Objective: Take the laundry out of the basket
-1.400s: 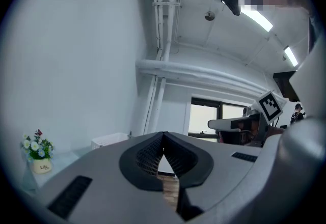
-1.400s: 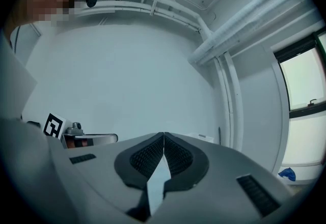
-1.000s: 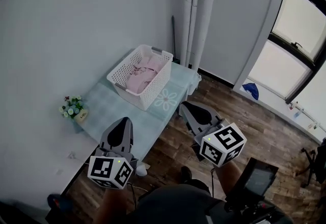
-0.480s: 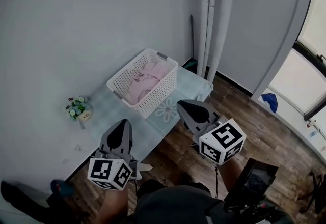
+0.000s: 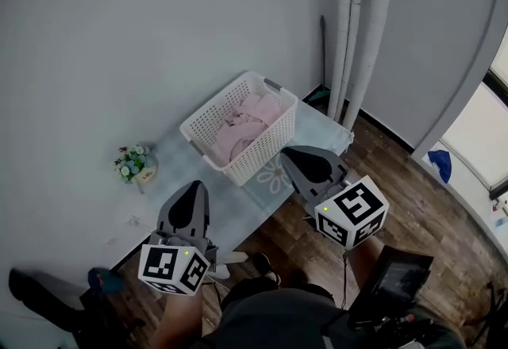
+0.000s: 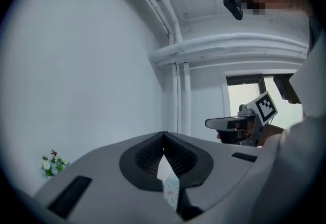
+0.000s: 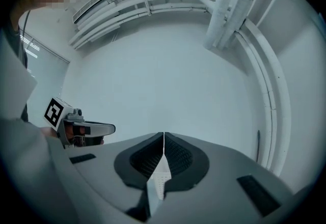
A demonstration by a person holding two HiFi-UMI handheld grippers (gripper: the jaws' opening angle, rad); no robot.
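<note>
A white lattice basket [image 5: 208, 124] stands on a low table [image 5: 178, 167] covered with a pale blue flowered cloth, against the wall. Pink laundry [image 5: 248, 122] lies bunched inside it. My left gripper [image 5: 193, 189] hangs over the table's near end, short of the basket, shut and empty [image 6: 163, 136]. My right gripper [image 5: 292, 155] hovers at the table's front edge beside the basket's near corner, also shut with nothing in it [image 7: 163, 136]. Each gripper shows in the other's view, the right gripper [image 6: 229, 123] and the left gripper [image 7: 91, 129].
A small pot of flowers [image 5: 135, 165] stands on the table's left end. White pipes [image 5: 361, 22] run up the wall behind the basket, with a dark stick [image 5: 324, 54] leaning beside them. A blue object [image 5: 439, 165] lies on the wooden floor at the right.
The head view has swung: basket, table and pipes have slid to the right and the windows have left the frame. Both grippers keep their places and stay shut.
</note>
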